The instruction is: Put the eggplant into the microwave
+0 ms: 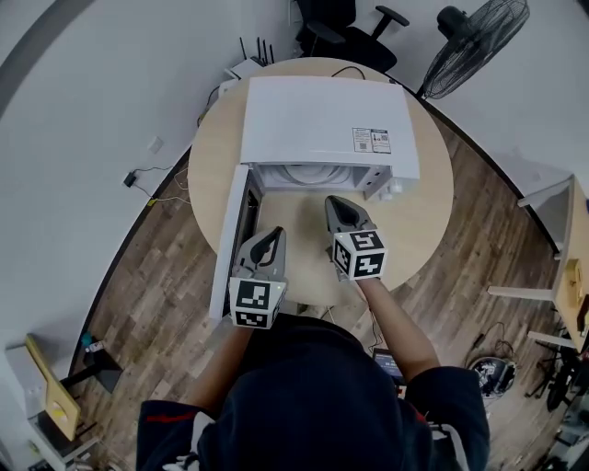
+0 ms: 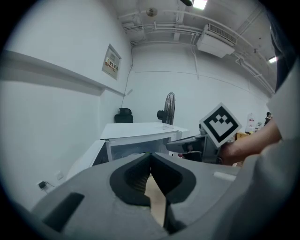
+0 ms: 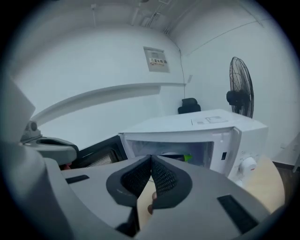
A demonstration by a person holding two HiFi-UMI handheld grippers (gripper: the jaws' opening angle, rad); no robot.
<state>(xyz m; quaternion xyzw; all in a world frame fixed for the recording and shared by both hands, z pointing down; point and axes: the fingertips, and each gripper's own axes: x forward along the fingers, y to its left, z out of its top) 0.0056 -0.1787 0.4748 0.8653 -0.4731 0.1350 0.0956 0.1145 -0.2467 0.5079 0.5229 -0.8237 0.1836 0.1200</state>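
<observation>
White walls point(image 1: 110, 74) enclose a wood-plank floor point(image 1: 152, 271), round table point(image 1: 433, 216), black fan point(image 1: 474, 35) and office chair point(image 1: 354, 26).

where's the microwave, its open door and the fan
microwave point(image 1: 322, 110): head view, on its white top panel.
microwave door point(image 1: 230, 248): head view, on the swung-open door's white edge.
fan point(image 1: 474, 41): head view, on the round grille.

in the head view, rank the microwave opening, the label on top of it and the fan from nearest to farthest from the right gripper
1. Microwave opening: just ahead of the right gripper, slightly to its left.
2. Label: on the top panel, farther back.
3. Fan: well behind, off to the right.
</observation>
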